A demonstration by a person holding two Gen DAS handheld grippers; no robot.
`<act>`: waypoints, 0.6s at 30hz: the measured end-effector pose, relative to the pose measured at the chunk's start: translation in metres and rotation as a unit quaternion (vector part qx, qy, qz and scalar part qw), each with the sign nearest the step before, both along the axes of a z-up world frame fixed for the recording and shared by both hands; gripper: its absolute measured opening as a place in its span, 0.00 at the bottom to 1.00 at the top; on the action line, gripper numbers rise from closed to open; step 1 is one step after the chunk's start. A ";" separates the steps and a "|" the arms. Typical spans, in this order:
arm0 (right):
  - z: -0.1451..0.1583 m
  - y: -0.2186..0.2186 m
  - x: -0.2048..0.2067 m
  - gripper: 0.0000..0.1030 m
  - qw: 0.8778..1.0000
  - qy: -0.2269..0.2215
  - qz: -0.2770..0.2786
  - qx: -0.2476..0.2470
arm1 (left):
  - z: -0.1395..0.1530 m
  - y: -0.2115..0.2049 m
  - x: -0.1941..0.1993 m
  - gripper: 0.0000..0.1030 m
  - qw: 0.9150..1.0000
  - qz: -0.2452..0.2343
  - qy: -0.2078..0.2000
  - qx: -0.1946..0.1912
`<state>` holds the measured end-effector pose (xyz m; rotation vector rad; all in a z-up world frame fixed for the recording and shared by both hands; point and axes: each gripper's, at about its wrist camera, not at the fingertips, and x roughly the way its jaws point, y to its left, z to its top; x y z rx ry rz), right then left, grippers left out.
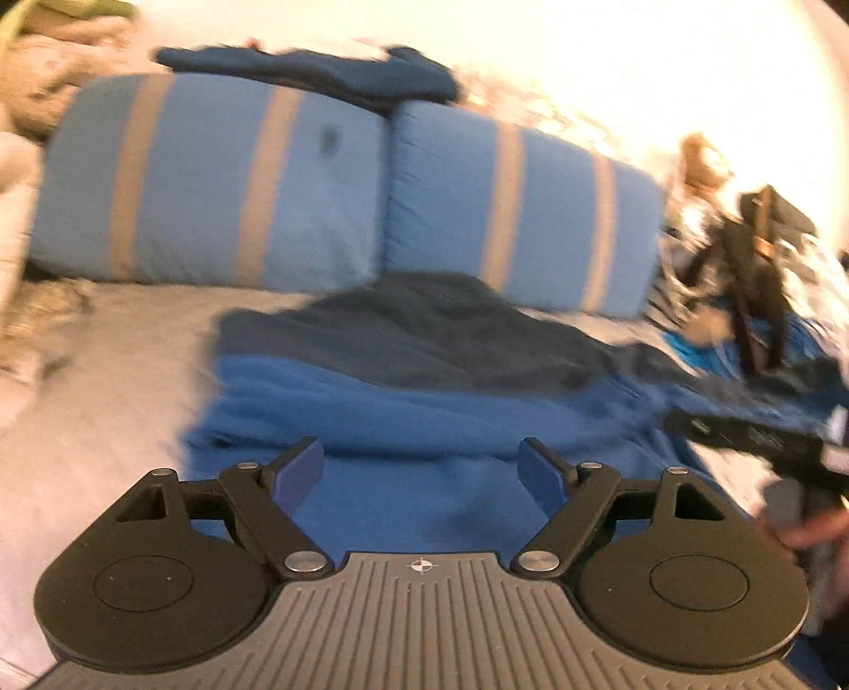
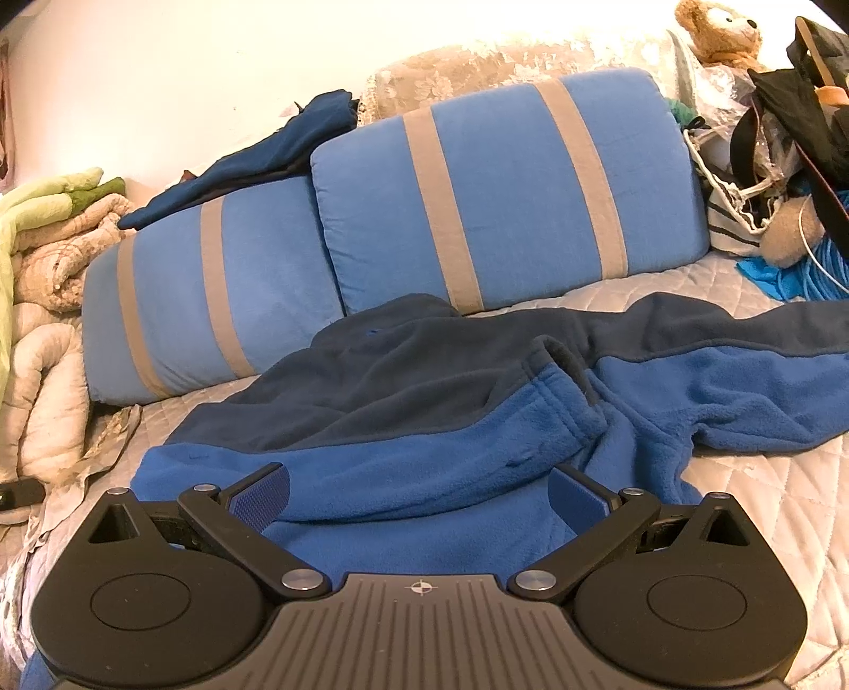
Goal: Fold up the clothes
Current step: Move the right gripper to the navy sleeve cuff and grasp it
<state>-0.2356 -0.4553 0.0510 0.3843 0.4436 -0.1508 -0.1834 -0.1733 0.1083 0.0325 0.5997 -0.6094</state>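
A fleece garment [image 2: 403, 456] in bright blue with dark navy panels lies spread and rumpled on the quilted grey bed cover [image 2: 743, 504]. One sleeve [image 2: 743, 393] stretches away to the right. My right gripper [image 2: 419, 485] is open, low over the garment's near blue edge, with fabric under its wide-apart fingers. In the blurred left wrist view my left gripper [image 1: 422, 456] is open above the same garment [image 1: 424, 382], with nothing pinched between its blue pads [image 1: 300, 467]. A black tool [image 1: 753, 440] held by a hand [image 1: 817, 531] shows at the right edge.
Two blue cushions with grey stripes [image 2: 504, 196] lean against the wall behind the garment. A dark blue cloth [image 2: 254, 164] lies on top of them. Folded blankets [image 2: 58, 239] are stacked at the left. A teddy bear [image 2: 721, 26] and a heap of bags [image 2: 785, 148] crowd the right.
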 end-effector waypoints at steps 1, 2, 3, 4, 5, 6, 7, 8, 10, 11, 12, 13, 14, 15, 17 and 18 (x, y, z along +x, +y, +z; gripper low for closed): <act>0.000 -0.001 0.001 1.00 1.000 0.002 0.002 0.002 | -0.008 -0.007 -0.001 0.78 1.000 -0.007 0.002 0.003; 0.000 -0.002 0.002 1.00 1.000 0.004 0.004 0.004 | -0.016 -0.013 -0.002 0.78 1.000 -0.011 0.006 0.007; 0.000 -0.003 0.003 1.00 1.000 0.005 0.006 0.008 | -0.025 -0.020 -0.003 0.78 1.000 -0.009 0.013 0.013; 0.000 -0.005 0.004 1.00 1.000 0.007 0.010 0.017 | -0.034 -0.024 -0.005 0.78 1.000 -0.007 0.019 0.015; 0.000 -0.008 0.004 1.00 1.000 0.008 0.014 0.025 | -0.042 -0.029 -0.006 0.78 0.999 -0.005 0.025 0.020; 0.000 -0.010 0.005 0.99 0.999 0.009 0.018 0.034 | -0.048 -0.034 -0.008 0.78 0.999 -0.004 0.027 0.034; 0.001 -0.014 0.007 0.96 0.999 0.015 0.023 0.045 | -0.048 -0.037 -0.010 0.78 0.999 -0.001 0.020 0.046; 0.001 -0.019 0.010 0.94 0.998 0.027 0.026 0.056 | -0.046 -0.038 -0.013 0.78 0.999 -0.002 0.009 0.049; -0.001 -0.032 0.017 0.83 0.996 0.050 0.022 0.072 | -0.047 -0.037 -0.016 0.78 0.999 -0.017 -0.001 0.043; -0.002 -0.039 0.021 0.81 0.995 0.061 0.017 0.081 | -0.048 -0.037 -0.015 0.78 0.999 -0.018 0.000 0.043; -0.003 -0.046 0.024 0.77 0.993 0.071 0.011 0.090 | -0.049 -0.037 -0.015 0.78 0.999 -0.016 0.003 0.043; -0.005 -0.054 0.028 0.72 0.992 0.081 0.005 0.099 | -0.050 -0.037 -0.012 0.78 0.999 -0.014 0.008 0.043; -0.007 -0.064 0.032 0.70 0.990 0.088 -0.006 0.112 | -0.050 -0.037 -0.012 0.78 0.999 -0.013 0.012 0.042; -0.008 -0.071 0.036 0.68 0.988 0.093 -0.015 0.123 | -0.050 -0.037 -0.012 0.78 0.999 -0.014 0.014 0.042; -0.013 -0.087 0.045 0.66 0.984 0.098 -0.032 0.147 | -0.051 -0.037 -0.014 0.78 0.999 -0.014 0.015 0.044; -0.016 -0.094 0.050 0.66 0.982 0.101 -0.039 0.158 | -0.051 -0.037 -0.014 0.78 0.999 -0.015 0.015 0.045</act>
